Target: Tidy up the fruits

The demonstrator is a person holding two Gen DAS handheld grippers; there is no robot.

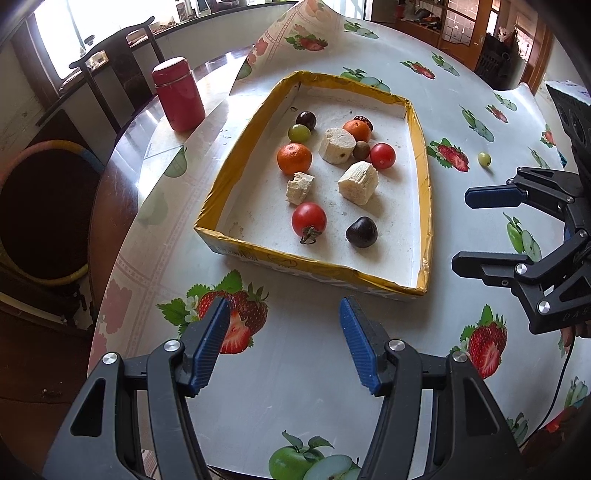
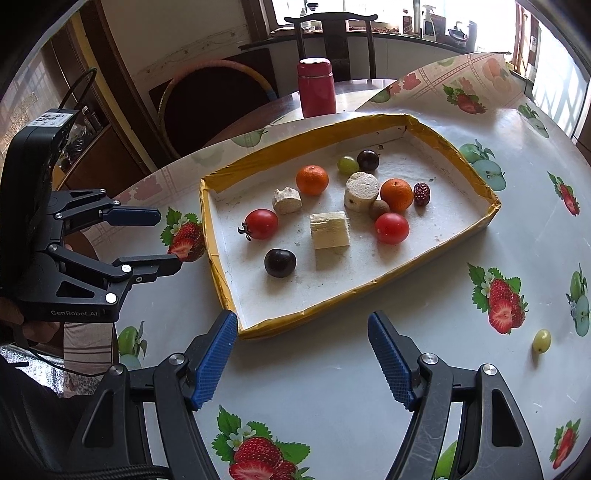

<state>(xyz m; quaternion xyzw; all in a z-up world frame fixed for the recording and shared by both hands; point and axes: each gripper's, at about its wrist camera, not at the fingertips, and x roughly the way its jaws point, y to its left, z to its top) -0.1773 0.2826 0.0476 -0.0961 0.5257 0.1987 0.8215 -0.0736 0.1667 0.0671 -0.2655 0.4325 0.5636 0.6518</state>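
Fruits are gathered in a shallow tray (image 2: 458, 157) with a yellow rim and a white floor, set on a worktop (image 2: 332, 387) covered by a cloth printed with strawberries and apples. Two mandarins (image 2: 312, 180) are seen in the tray, one toward its far side and the other (image 2: 396, 194) beside a round pale chunk (image 2: 361, 191). Two red tomatoes are placed there as well, one (image 2: 260, 223) with its stem near the tray's left side and one (image 2: 392, 228) further right. A dark plum (image 2: 280, 262) lies nearest the front rim, and a second dark fruit (image 2: 368, 160) is found touching or just beside a green grape (image 2: 347, 164) at the far end. A square pale block (image 2: 329, 230) sits in the middle, a smaller pale piece (image 2: 286, 199) near the first mandarin, a small brown fruit (image 2: 379, 209) between the round chunk and the right tomato, and a red date (image 2: 422, 194) just beside the second mandarin. One loose grape (image 2: 541, 340) is left on the cloth outside the tray, well apart from it on the right. The left tool (image 1: 284, 347) is held released over the cloth in front of the tray, nothing between its blue pads (image 1: 208, 345). The right tool (image 2: 303, 360) is likewise released and empty, poised before the tray's near corner. A red canister (image 2: 316, 86) stands beyond the tray, with a dark chair (image 2: 332, 33) behind it.
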